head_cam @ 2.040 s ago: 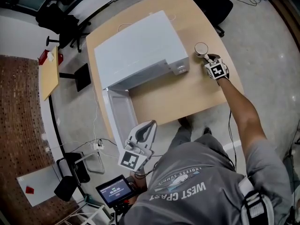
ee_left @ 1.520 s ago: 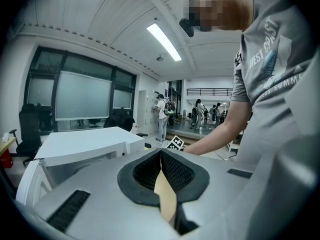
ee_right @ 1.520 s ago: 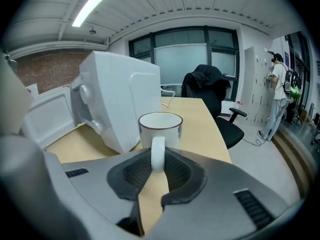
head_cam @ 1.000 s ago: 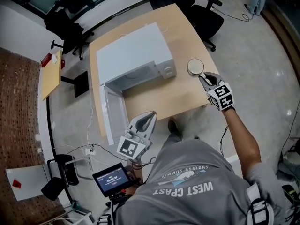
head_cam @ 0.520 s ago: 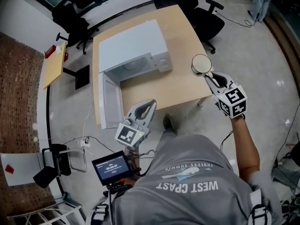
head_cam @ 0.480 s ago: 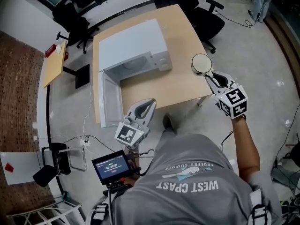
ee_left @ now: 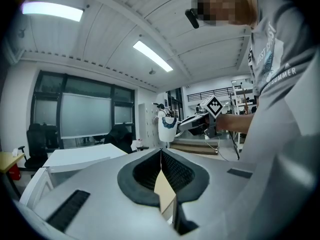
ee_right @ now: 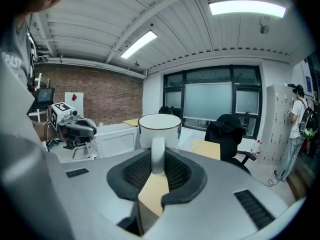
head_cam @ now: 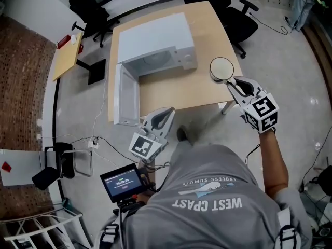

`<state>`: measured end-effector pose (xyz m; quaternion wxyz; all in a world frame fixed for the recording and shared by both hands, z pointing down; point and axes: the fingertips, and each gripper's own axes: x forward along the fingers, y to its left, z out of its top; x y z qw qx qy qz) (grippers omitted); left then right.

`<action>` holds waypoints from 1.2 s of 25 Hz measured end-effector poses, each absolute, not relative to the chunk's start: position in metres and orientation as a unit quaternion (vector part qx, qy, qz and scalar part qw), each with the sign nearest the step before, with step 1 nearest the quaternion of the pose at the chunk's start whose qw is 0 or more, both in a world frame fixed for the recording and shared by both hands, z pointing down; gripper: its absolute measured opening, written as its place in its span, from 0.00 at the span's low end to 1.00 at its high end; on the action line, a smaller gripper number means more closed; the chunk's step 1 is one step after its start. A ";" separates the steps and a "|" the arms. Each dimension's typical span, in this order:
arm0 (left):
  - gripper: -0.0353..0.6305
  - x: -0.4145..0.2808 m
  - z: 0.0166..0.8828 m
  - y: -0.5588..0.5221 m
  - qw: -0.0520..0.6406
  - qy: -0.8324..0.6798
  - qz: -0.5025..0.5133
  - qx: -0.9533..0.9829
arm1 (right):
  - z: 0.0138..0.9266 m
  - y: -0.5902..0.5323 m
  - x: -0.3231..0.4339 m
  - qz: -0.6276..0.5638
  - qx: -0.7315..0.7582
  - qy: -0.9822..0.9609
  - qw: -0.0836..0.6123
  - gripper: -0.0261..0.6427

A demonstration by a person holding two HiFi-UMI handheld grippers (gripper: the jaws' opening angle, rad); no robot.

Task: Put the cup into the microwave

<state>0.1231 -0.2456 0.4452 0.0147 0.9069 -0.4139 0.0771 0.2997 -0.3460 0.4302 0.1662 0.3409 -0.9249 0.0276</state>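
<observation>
A white cup (head_cam: 222,69) with a blue pattern hangs in the air over the right edge of the wooden table (head_cam: 207,95). My right gripper (head_cam: 231,81) is shut on its handle (ee_right: 158,156), and the cup (ee_right: 159,128) stands upright just beyond the jaws. The white microwave (head_cam: 155,40) sits on the table's far left with its door (head_cam: 126,95) swung open toward me. My left gripper (head_cam: 167,113) is in front of the table near the door, shut with nothing in it (ee_left: 161,156). The left gripper view shows the held cup (ee_left: 166,128) off to the right.
Black office chairs (head_cam: 236,17) stand behind and to the right of the table. A small yellow-topped side table (head_cam: 67,61) is at the left. Cables and a power strip (head_cam: 96,143) lie on the floor beside a small monitor (head_cam: 122,182) near my legs.
The cup has left the tabletop beside the microwave and risen toward me in the right gripper. The left gripper has shifted only slightly.
</observation>
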 end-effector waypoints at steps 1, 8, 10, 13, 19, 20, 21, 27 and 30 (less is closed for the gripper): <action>0.09 0.117 0.446 -0.243 0.015 -0.418 0.076 0.905 | 0.433 -0.346 0.293 0.030 0.337 -0.926 0.169 0.14; 0.09 0.050 0.451 -0.227 0.023 -0.447 0.067 0.892 | 0.451 -0.348 0.220 0.047 0.306 -0.931 0.191 0.14; 0.09 0.023 0.453 -0.224 0.031 -0.457 0.064 0.886 | 0.458 -0.351 0.193 0.054 0.300 -0.932 0.195 0.14; 0.09 -0.023 0.452 -0.221 0.036 -0.471 0.064 0.879 | 0.470 -0.357 0.147 0.068 0.292 -0.933 0.199 0.14; 0.09 -0.113 0.453 -0.219 0.026 -0.482 0.070 0.873 | 0.504 -0.371 0.064 0.085 0.294 -0.926 0.221 0.14; 0.09 -0.127 0.453 -0.221 0.022 -0.483 0.078 0.872 | 0.509 -0.374 0.051 0.087 0.296 -0.924 0.224 0.14; 0.09 -0.141 0.453 -0.221 0.019 -0.483 0.082 0.872 | 0.514 -0.377 0.039 0.088 0.299 -0.923 0.228 0.14; 0.09 -0.198 0.451 -0.218 0.020 -0.470 0.062 0.880 | 0.549 -0.390 -0.021 0.111 0.308 -0.909 0.258 0.14; 0.09 -0.210 0.454 -0.225 0.035 -0.483 0.054 0.873 | 0.573 -0.410 -0.034 0.124 0.301 -0.904 0.277 0.14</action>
